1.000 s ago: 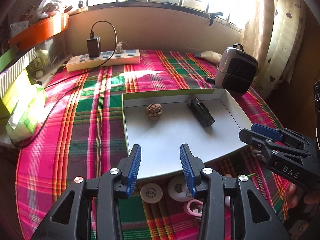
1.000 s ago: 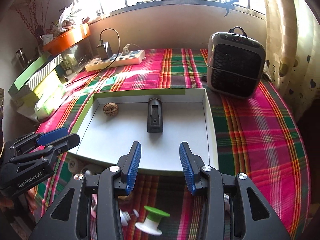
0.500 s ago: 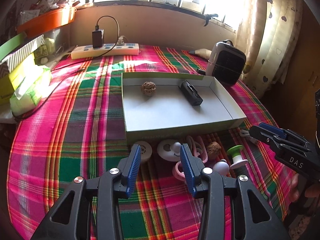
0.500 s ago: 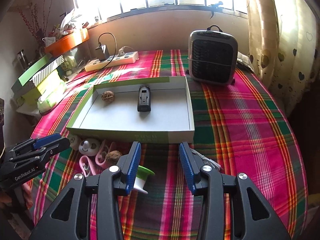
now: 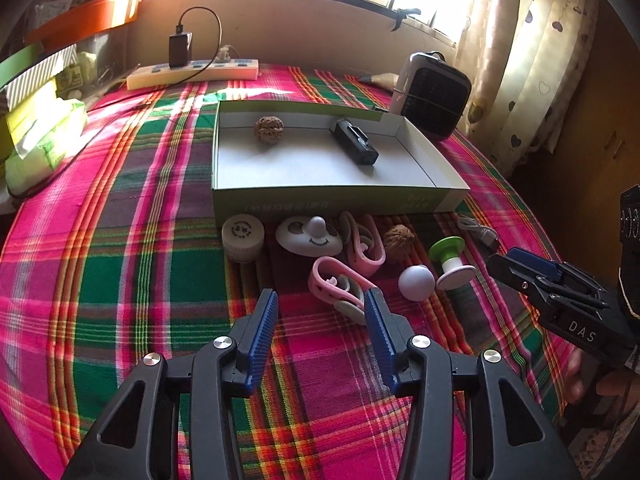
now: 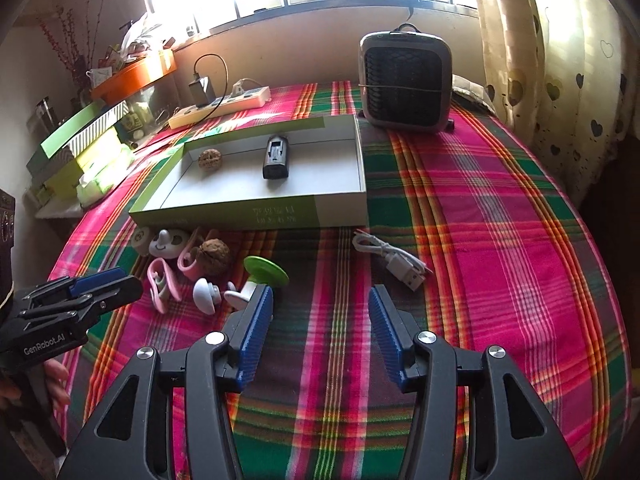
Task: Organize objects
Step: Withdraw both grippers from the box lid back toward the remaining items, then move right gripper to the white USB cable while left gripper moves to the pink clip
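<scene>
**A:** What have I got under the left gripper (image 5: 320, 304) right now?

**B:** From my seat, its jaws are opening and nothing is pinched. One pink clip (image 5: 340, 286) lies on the plaid tablecloth (image 5: 120, 260) just ahead of the blue pads (image 5: 266, 320), close to the right-hand one, but I can't see either pad pressing it.

**A:** And the right gripper (image 6: 320, 304)?

**B:** Also opening, released, only bare cloth between its fingers. The green-topped spool (image 6: 264, 274) sits just off its left pad, and the white USB cable (image 6: 390, 258) lies a little ahead to the right.

**A:** Where is everything that needs sorting?

**B:** The shallow white box (image 5: 332, 196) with green walls is in the middle of the table. Inside it I see a walnut (image 5: 269, 129) near the far wall and a black battery pack (image 5: 355, 142) lying to the walnut's right. In front of the box's near wall there's a cluster: a round white cap (image 5: 243, 236), a white panda-face piece (image 5: 309, 236), a second pink clip (image 5: 362, 244), another walnut (image 5: 399, 238), a white ball-shaped knob (image 5: 416, 283), and the spool beside it.

**A:** Anything else on the table?

**B:** A small grey fan heater (image 6: 406, 80) stands just past the box's far right corner, and a power strip (image 5: 192, 73) with a black charger plugged in lies near the wall.
</scene>
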A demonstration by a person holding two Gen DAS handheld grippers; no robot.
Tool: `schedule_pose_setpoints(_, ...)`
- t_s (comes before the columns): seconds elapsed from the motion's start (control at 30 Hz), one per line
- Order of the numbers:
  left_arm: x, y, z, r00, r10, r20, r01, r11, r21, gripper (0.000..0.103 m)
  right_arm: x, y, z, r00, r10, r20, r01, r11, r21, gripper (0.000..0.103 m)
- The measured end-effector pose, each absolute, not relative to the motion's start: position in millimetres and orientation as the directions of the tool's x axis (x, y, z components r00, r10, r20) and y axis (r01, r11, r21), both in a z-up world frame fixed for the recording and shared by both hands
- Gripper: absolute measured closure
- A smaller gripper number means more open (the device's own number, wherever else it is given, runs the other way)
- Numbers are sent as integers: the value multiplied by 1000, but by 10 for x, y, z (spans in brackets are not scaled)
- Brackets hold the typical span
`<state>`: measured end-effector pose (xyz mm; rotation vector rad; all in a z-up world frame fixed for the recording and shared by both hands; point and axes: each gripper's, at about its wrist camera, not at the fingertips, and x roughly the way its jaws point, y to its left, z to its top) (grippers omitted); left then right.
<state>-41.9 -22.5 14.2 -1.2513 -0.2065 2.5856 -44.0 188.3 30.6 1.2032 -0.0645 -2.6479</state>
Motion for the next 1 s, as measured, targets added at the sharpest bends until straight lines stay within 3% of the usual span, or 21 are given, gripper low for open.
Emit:
schedule_pose_setpoints(0.57,-415,-64,84,-566,314,-762,-180,-949,-257,59,-684,2264,227,-658,-110,-745,130,-991,32,52)
schedule_pose_setpoints(1.0,-452,55,44,-558,290,-778,-192,-957,-220,59,-942,2136,79,-602,-139,-786,230,-973,-4,52)
